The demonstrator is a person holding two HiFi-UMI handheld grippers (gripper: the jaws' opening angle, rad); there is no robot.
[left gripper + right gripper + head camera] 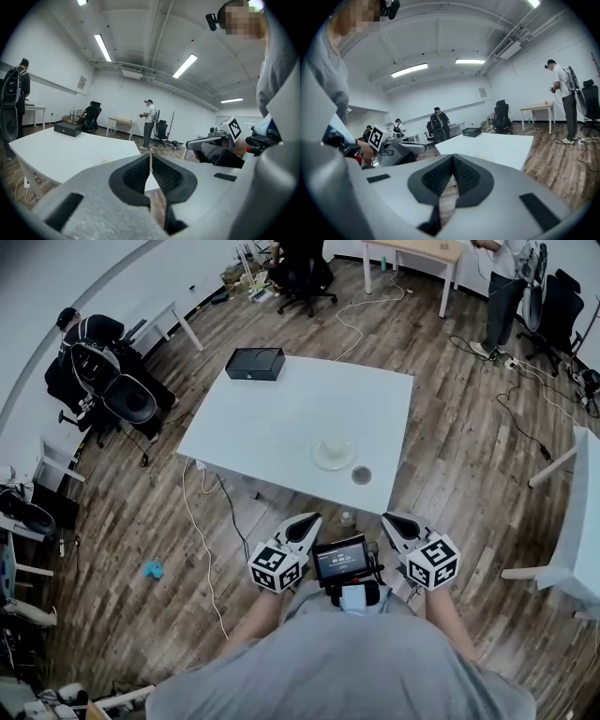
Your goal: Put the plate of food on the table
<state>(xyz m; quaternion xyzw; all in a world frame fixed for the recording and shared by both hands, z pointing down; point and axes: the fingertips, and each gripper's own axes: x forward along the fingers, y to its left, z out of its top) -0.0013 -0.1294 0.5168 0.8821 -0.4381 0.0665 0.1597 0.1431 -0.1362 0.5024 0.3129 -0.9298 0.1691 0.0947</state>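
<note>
Head view. Shows a white table [281, 418] on a wood-plank floor [450, 456].

- Plate of food [334, 453]: pale, resting on the table, right of centre, near the edge closest to the wearer.
- Small dark round object [362, 474]: on the table just beside the plate, nearer that edge. Kind not discernible.
- Black box [255, 363]: at the far left corner of the table, well apart from the plate.
- Left gripper [307, 519] and right gripper [392, 519]: held side by side short of the table's near edge, over the floor, tips toward the table. Neither touching the plate.
- Screen device [341, 561]: between the two grippers, at the wearer's chest.
- Blue object [153, 569]: on the floor, left of the grippers.
- Office chairs [112, 381]: grouped left of the table.
- Person [502, 282]: standing at the far right of the room.

Left gripper view: ribbed pads pressed together, nothing between them. Clenched and empty.

Right gripper view: pads likewise meeting, clenched on nothing.
</note>
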